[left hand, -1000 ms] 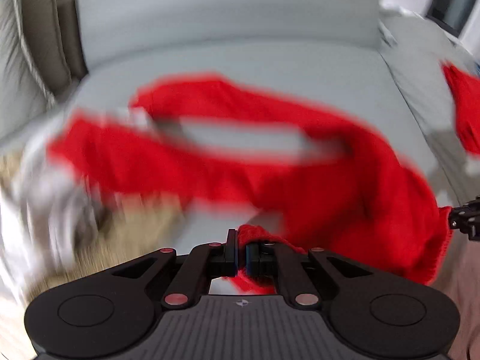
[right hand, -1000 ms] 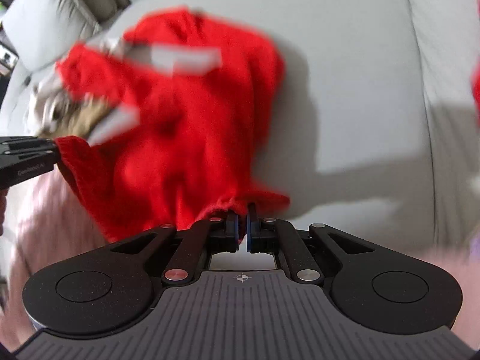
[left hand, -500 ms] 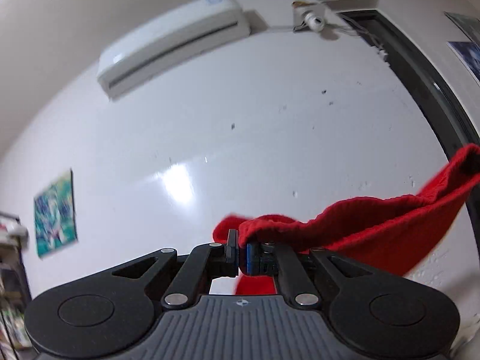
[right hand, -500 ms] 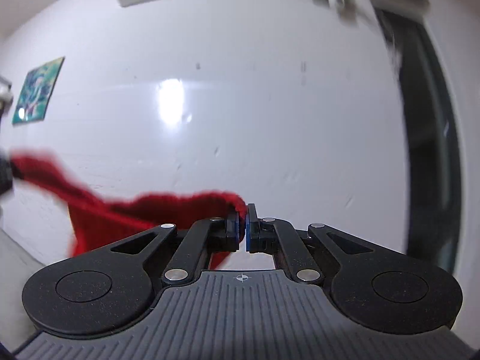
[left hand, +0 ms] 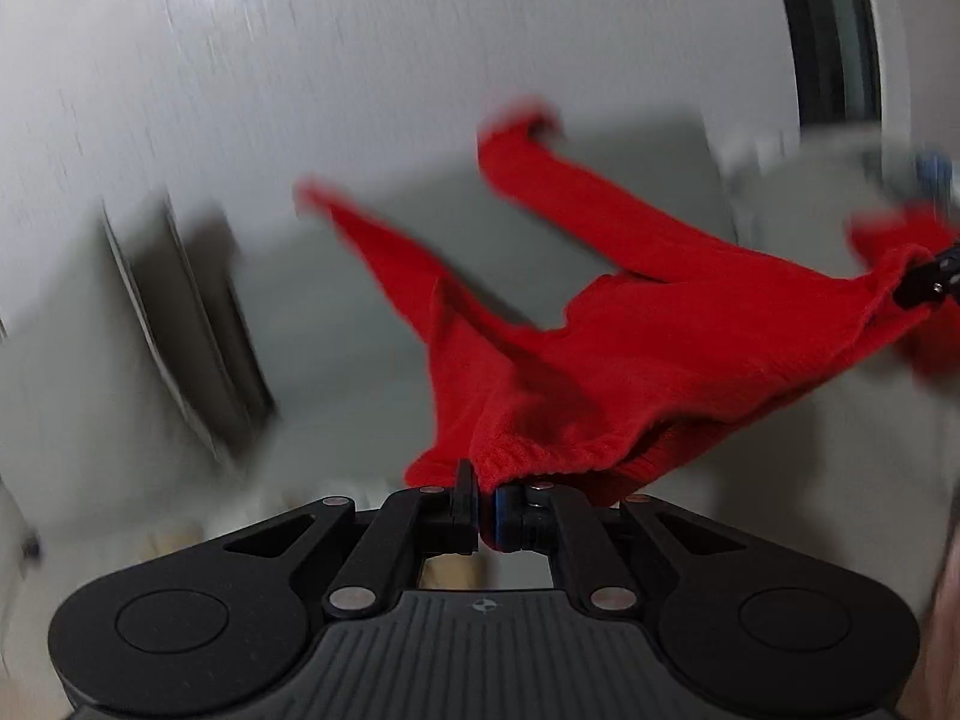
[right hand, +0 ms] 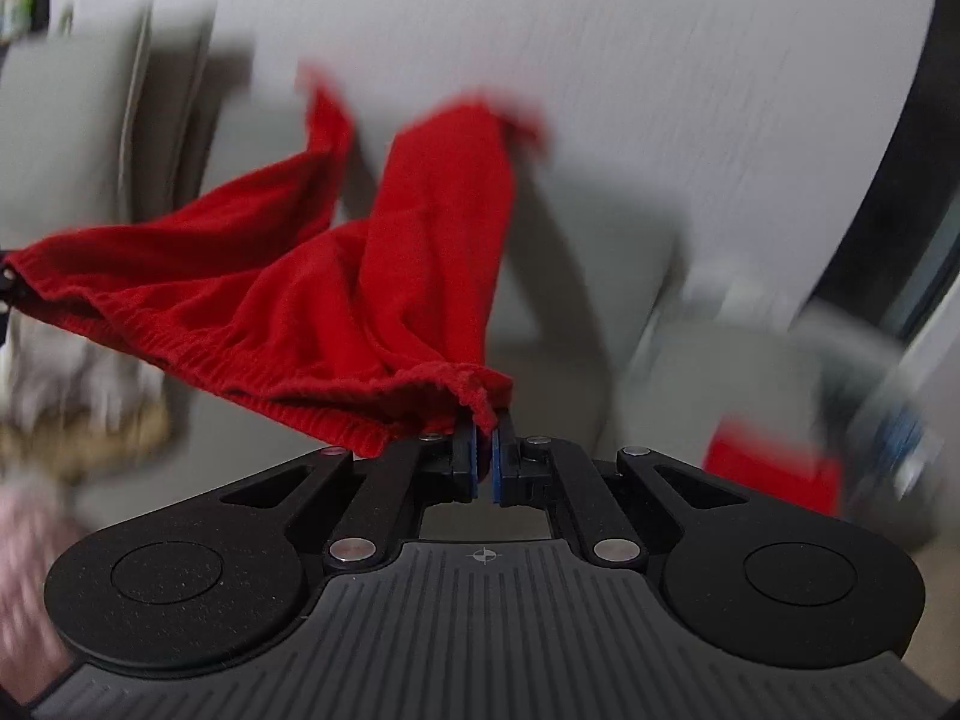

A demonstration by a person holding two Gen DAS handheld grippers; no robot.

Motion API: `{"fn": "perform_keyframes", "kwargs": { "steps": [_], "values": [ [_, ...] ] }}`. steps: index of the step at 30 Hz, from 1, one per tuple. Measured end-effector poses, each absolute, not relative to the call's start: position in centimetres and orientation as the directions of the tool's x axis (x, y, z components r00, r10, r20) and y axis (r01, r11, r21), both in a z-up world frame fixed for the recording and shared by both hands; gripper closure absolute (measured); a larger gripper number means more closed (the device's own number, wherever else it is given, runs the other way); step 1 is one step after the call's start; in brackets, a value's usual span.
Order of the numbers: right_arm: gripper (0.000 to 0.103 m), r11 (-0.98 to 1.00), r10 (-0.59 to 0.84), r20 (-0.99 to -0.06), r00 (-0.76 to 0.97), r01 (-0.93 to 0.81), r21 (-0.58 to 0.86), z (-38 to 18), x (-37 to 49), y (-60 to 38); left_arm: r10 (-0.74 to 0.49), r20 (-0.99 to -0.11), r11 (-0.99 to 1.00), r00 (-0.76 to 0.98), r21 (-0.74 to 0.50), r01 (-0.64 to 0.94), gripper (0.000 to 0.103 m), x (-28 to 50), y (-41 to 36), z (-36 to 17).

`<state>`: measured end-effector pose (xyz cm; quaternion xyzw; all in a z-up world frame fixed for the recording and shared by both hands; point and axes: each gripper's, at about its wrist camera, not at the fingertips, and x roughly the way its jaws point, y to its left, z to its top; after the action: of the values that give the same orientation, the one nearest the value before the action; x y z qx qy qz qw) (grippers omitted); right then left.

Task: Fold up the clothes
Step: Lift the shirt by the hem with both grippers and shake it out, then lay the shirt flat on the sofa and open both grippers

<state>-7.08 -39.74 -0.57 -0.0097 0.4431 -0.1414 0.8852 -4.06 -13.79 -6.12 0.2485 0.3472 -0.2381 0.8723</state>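
The red knitted sweater (left hand: 648, 360) hangs stretched btw. left gripper (left hand: 486, 501) and right gripper (right hand: 483, 450), both fingers clamped on its ribbed hem, above the grey sofa (left hand: 336, 324).

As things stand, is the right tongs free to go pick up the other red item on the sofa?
Probably not: the right tongs are shut on the red sweater's hem, so they would have to let go before taking the red item.

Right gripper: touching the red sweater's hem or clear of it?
Touching. The right wrist view shows the right gripper shut on the red sweater, the ribbed hem bunched between its pads and running off left.
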Motion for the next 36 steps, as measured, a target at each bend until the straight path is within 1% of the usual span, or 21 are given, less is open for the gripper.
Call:
{"fn": "perform_keyframes", "kwargs": {
  "steps": [1,3,5,8,13,16,17,18,19,21,22,23,25,27,29,30,36],
  "values": [
    [0.100,0.963,-0.231,-0.823,0.519,0.244,-0.116,-3.7,-7.8,-39.6,-0.229,-0.758,0.770,0.610,0.242,0.591,0.097,-4.6,-13.1,-7.9],
    [0.100,0.965,-0.184,-0.874,0.449,0.252,-0.074,-8.2,-9.3,-39.5,-0.223,-0.789,0.780,0.572,0.208,0.590,0.097,-5.9,-12.0,-9.6],
    [0.100,0.962,-0.169,-0.891,0.422,0.266,-0.057,-10.3,-10.5,-38.9,-0.225,-0.796,0.778,0.562,0.200,0.595,0.097,-7.1,-11.3,-10.4],
    [0.100,0.960,-0.184,-0.880,0.437,0.271,-0.066,-10.5,-11.9,-38.0,-0.252,-0.790,0.791,0.558,0.164,0.589,0.097,-6.9,-10.4,-9.8],
    [0.100,0.958,-0.219,-0.856,0.469,0.272,-0.096,-8.8,-13.9,-38.0,-0.292,-0.790,0.790,0.540,0.120,0.602,0.097,-7.1,-10.3,-8.6],
    [0.100,0.954,-0.233,-0.863,0.447,0.278,-0.114,-8.7,-15.0,-37.8,-0.276,-0.821,0.766,0.499,0.126,0.631,0.096,-6.6,-12.3,-10.6],
    [0.099,0.953,-0.231,-0.871,0.434,0.280,-0.113,-8.2,-15.4,-37.7,-0.254,-0.848,0.752,0.465,0.129,0.646,0.091,-6.4,-12.8,-11.8],
    [0.099,0.952,-0.226,-0.880,0.417,0.284,-0.110,-8.2,-15.6,-37.7,-0.244,-0.858,0.748,0.452,0.130,0.651,0.089,-6.1,-12.9,-12.3],
    [0.099,0.951,-0.218,-0.891,0.397,0.291,-0.103,-8.9,-15.4,-37.8,-0.202,-0.890,0.740,0.408,0.134,0.659,0.087,-5.8,-13.4,-13.5],
    [0.092,0.950,-0.196,-0.915,0.353,0.300,-0.088,-10.3,-15.1,-38.0,-0.181,-0.902,0.737,0.391,0.139,0.662,0.086,-5.7,-13.5,-13.9],
    [0.083,0.954,-0.171,-0.930,0.325,0.290,-0.074,-10.6,-15.3,-38.0,-0.179,-0.903,0.737,0.391,0.141,0.661,0.081,-5.7,-13.5,-13.9],
    [0.071,0.960,-0.145,-0.942,0.303,0.274,-0.060,-10.6,-15.6,-37.9,-0.189,-0.899,0.737,0.396,0.137,0.662,0.071,-5.7,-13.4,-13.4],
    [0.061,0.969,-0.112,-0.955,0.276,0.242,-0.044,-10.5,-16.1,-37.3,-0.221,-0.893,0.737,0.392,0.110,0.667,0.061,-5.7,-12.9,-12.2],
    [0.057,0.970,-0.101,-0.956,0.276,0.240,-0.033,-9.8,-16.8,-37.2,-0.252,-0.901,0.739,0.354,0.058,0.672,0.061,-5.6,-12.5,-11.4],
    [0.051,0.967,-0.102,-0.955,0.277,0.251,-0.031,-9.2,-17.1,-37.4,-0.264,-0.900,0.735,0.347,0.044,0.676,0.060,-5.7,-12.2,-10.8],
    [0.050,0.964,-0.108,-0.954,0.280,0.264,-0.032,-8.8,-17.2,-37.6,-0.272,-0.897,0.733,0.349,0.041,0.679,0.060,-5.9,-12.1,-10.4],
    [0.049,0.953,-0.130,-0.927,0.351,0.302,-0.020,-7.8,-16.8,-38.8,-0.304,-0.876,0.735,0.374,0.034,0.677,0.061,-4.8,-13.4,-10.2]
  ]
}}
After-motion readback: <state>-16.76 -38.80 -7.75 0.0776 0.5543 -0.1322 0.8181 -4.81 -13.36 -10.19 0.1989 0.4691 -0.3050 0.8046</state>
